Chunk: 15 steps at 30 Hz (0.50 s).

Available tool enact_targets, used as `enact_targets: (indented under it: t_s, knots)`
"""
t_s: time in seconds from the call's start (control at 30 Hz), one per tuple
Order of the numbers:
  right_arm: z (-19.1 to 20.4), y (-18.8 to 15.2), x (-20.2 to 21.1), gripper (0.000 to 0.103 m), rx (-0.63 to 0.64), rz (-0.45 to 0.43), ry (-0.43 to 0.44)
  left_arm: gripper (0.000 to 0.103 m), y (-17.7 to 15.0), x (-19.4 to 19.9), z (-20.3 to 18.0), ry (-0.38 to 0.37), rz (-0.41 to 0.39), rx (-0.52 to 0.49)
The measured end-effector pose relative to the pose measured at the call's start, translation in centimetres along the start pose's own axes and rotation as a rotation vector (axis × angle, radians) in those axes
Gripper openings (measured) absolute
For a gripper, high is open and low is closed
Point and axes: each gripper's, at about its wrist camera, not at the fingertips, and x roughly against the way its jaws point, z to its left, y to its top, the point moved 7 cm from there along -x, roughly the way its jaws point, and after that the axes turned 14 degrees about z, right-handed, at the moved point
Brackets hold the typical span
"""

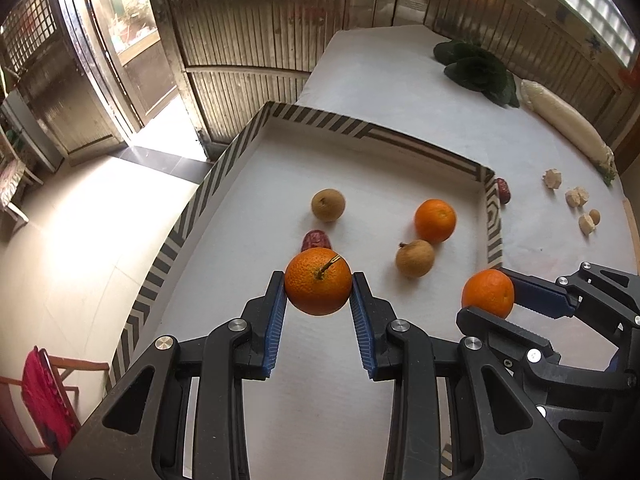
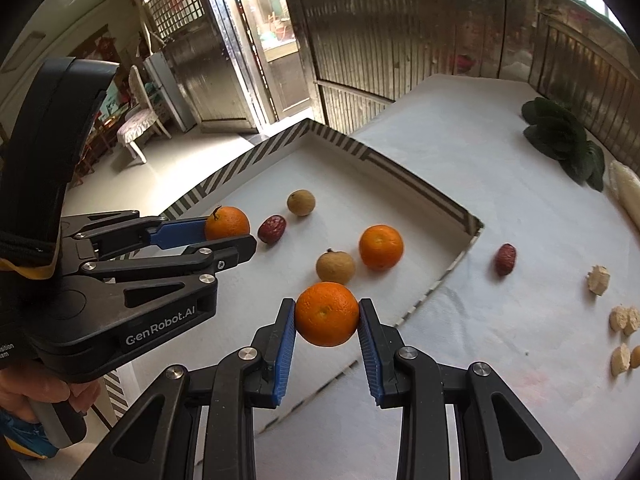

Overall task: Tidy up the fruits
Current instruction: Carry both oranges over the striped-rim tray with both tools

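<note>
Both grippers are loaded: the left gripper (image 1: 319, 285) is pinching a stemmed mandarin (image 1: 318, 281) and the right gripper (image 2: 327, 314) is clamped on another mandarin (image 2: 327, 314), both held over the striped-rim tray (image 1: 224, 160). Inside the tray sit a third mandarin (image 1: 435, 221), two longans (image 1: 328, 205) (image 1: 415, 258) and a red date (image 1: 316, 240). Another date (image 2: 505, 259) lies just outside the tray's right wall.
</note>
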Motion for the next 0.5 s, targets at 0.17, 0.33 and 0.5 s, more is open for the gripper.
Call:
enact_targets:
  t_s: [0.17,0.33,0.5]
  knots:
    - [0.4,0.2,-0.9,0.030,0.006,0.016,0.008,0.031,0.1,-0.6,0.3,0.002,0.011,0.006]
    - [0.3,0.3,-1.8,0.030,0.009,0.035,0.015,0.031,0.3,-1.3,0.4,0.003,0.024,0.006]
    - [0.3,0.6,-2.7,0.030,0.018,0.057,0.016,0.031,0.5,-2.0,0.5,0.008,0.038,0.007]
